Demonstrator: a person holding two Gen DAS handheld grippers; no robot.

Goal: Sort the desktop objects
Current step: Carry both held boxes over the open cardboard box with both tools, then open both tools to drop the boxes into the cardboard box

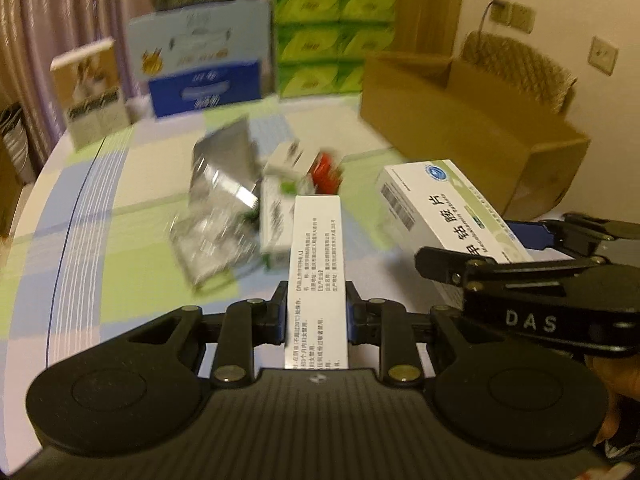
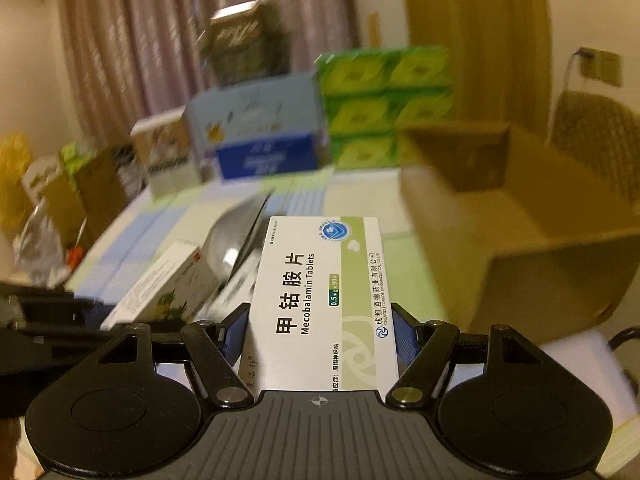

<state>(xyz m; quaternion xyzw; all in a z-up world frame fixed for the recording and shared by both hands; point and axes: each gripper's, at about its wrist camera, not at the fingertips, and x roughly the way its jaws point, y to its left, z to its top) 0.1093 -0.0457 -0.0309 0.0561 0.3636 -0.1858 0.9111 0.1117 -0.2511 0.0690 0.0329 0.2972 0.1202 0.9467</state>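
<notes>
While both are lifted, here's what I see:
left gripper [image 1: 318, 316]: clamped on a narrow white medicine box [image 1: 316, 240]
right gripper [image 2: 320, 332]: gripping the Mecobalamin Tablets box [image 2: 320, 300]

A: Ahead of me, a silver pouch [image 1: 224, 184] and small boxes [image 1: 288, 184] clutter mid-table.

B: I see the open cardboard box [image 1: 460, 120] blocking the right; bare tablecloth [image 1: 100, 200] lies left.

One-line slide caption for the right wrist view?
Right claw shut on a Mecobalamin Tablets box, an open cardboard box ahead.
</notes>
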